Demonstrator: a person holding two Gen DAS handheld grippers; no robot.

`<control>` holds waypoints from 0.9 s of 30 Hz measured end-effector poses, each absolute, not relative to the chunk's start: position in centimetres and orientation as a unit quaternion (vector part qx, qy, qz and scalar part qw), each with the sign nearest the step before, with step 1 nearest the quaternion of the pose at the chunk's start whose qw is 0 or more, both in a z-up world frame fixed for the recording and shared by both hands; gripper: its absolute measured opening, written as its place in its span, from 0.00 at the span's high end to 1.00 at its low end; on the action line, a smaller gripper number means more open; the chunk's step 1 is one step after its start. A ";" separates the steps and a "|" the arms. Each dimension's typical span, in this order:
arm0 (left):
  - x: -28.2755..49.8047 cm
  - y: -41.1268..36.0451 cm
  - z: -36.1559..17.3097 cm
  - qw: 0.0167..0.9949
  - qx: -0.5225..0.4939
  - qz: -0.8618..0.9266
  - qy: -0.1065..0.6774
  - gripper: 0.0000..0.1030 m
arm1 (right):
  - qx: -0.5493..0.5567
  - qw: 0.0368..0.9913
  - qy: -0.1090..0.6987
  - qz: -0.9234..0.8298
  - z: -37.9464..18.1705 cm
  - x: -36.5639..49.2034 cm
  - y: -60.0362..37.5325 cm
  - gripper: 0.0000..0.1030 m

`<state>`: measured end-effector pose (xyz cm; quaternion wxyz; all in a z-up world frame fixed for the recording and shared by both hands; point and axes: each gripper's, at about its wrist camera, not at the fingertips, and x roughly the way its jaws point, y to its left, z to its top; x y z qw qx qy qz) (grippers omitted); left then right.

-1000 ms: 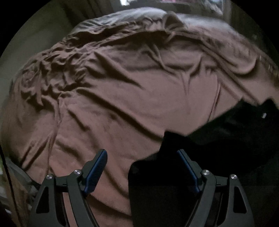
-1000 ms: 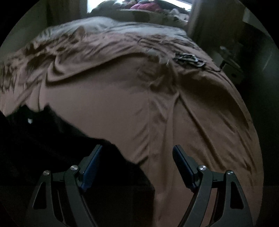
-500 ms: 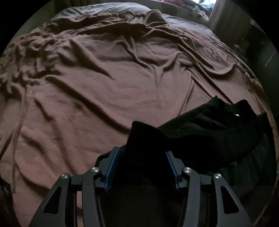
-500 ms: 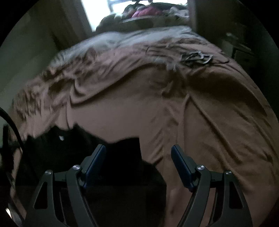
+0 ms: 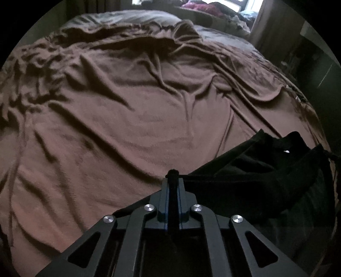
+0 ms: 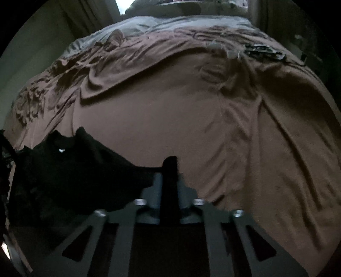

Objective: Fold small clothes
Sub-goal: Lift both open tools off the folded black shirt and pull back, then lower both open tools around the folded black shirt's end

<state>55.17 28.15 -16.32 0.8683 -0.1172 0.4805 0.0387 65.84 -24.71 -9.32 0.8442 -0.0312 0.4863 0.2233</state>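
A black garment point(image 5: 266, 170) lies at the near edge of a bed with a brown blanket point(image 5: 138, 119); a small white label shows at its neck. My left gripper point(image 5: 173, 181) is shut on a pinched edge of the garment, which stretches away to the right. In the right wrist view the same black garment point(image 6: 70, 170) stretches to the left, and my right gripper point(image 6: 169, 170) is shut on its other pinched edge. The fabric is taut between the two grippers and lifted off the blanket.
The brown blanket point(image 6: 191, 119) is wrinkled, most heavily at the far left. A small dark patterned item point(image 6: 264, 51) lies at the bed's far right. A pile of clothes point(image 5: 213, 6) sits beyond the bed near a bright window. Dark furniture point(image 5: 315, 64) stands to the right.
Both grippers went from open over the garment's edge to shut on it. The garment is now lifted and stretched between them.
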 end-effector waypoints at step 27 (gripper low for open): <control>57.5 29.2 -15.6 0.882 -0.094 0.063 0.458 0.96 | -0.037 0.883 0.435 0.176 -8.4 63.1 -24.7 0.97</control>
